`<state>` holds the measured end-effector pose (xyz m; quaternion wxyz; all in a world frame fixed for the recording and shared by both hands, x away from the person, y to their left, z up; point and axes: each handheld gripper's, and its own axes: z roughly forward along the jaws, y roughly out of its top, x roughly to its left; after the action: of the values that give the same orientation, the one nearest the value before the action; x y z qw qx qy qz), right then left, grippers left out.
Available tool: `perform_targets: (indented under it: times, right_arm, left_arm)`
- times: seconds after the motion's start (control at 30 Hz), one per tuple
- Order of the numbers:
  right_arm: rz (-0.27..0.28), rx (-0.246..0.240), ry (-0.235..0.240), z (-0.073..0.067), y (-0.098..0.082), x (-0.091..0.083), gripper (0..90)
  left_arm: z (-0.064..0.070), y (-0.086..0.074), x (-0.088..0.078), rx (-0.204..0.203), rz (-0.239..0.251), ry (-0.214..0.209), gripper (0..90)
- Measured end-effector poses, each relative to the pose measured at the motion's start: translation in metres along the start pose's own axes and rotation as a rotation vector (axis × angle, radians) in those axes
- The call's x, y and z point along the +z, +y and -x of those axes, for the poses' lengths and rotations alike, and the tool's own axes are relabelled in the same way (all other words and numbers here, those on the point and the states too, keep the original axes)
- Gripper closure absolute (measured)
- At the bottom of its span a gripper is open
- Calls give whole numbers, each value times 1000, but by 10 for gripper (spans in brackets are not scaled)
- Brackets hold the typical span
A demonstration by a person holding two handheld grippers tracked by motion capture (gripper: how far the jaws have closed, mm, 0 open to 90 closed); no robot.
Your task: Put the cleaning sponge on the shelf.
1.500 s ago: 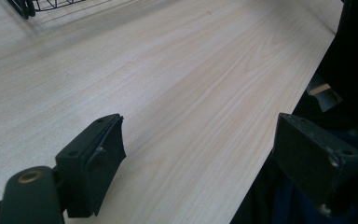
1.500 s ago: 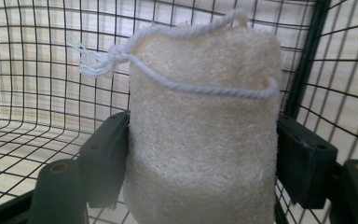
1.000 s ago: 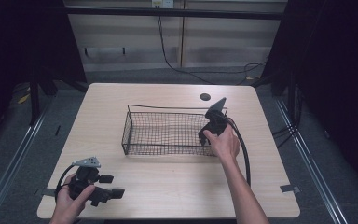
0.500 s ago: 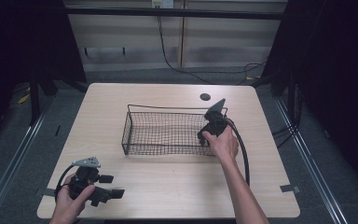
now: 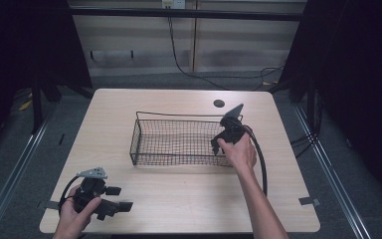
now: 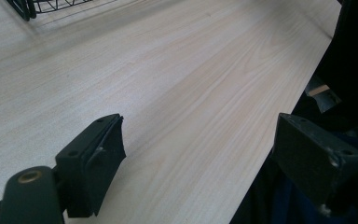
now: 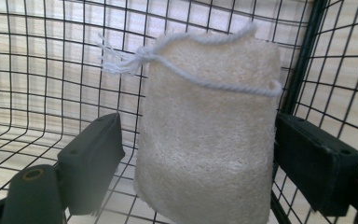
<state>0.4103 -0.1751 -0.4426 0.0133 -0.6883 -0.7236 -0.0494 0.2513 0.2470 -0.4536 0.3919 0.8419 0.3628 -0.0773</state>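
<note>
Jaws of the right gripper have just spread, freeing the loofah inside the basket at its 3 o'clock end; left gripper idles, jaws spread, over the bench.

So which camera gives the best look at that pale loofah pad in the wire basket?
The right gripper view: the loofah pad is close up, its white string loop plain, between the right gripper's just-opened jaws. In the high view the wire basket shows, but the hand hides the pad. The left gripper view catches a basket corner.
</note>
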Motion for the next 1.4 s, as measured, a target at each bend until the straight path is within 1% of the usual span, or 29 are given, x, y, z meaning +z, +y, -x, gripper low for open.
perform_targets:
  times: [0.1,0.13,0.2,0.27,0.33,0.37,0.4,0.47,0.5,0.53,0.57,0.6,0.63,0.7,0.73,0.87,0.93,1.1,1.17,1.2,1.23,1.4]
  right_arm:
    - [10,2,10,0,-1,-2,163]
    - [15,-7,16,1,-1,-4,161]
    - [20,-3,18,1,-1,-5,161]
    - [25,-9,22,1,-2,-8,161]
    - [43,-5,33,3,-3,-12,156]
    - [43,-5,33,3,-3,-12,156]
    - [50,-12,36,5,-3,-12,155]
    - [46,-18,39,6,-3,-16,155]
    - [49,-17,46,6,-4,-17,156]
    - [65,-26,61,7,-5,-19,156]
    - [65,-26,61,7,-5,-19,156]
    - [68,-29,76,7,-5,-20,158]
    - [87,-26,83,9,-6,-24,159]
    - [88,-35,87,11,-6,-24,159]
    - [89,-35,107,13,-7,-26,159]
    - [102,-36,121,15,-9,-29,159]
    - [98,-39,126,15,-9,-30,159]
    - [111,-63,170,16,-11,-34,160]
    - [109,-66,175,16,-11,-35,165]
    - [111,-77,176,16,-12,-36,170]
    - [123,-88,187,16,-13,-38,171]
    - [137,-103,210,15,-15,-42,171]
  left_arm:
    - [0,0,0,-2,2,2,163]
    - [0,0,0,-1,3,3,163]
    - [0,0,0,-2,1,3,163]
    - [0,0,0,-2,3,2,163]
    - [0,0,0,-1,1,1,163]
    - [0,0,0,-1,0,1,163]
    - [0,0,0,0,1,3,163]
    - [0,0,0,-1,2,3,163]
    - [0,0,0,-1,2,3,163]
    - [0,0,0,-1,2,3,163]
    - [0,0,0,-2,4,4,163]
    - [0,0,0,-2,4,4,163]
    - [0,0,0,-2,3,5,163]
    - [0,0,1,-2,2,5,164]
    - [0,0,1,-1,2,5,163]
    - [0,0,1,-2,2,5,164]
    - [1,0,1,-4,2,3,163]
    - [0,0,1,0,1,6,163]
    - [1,0,1,-4,2,4,163]
    - [0,0,1,-2,2,5,163]
    - [0,0,1,-2,3,6,163]
    - [1,0,1,-2,3,5,163]
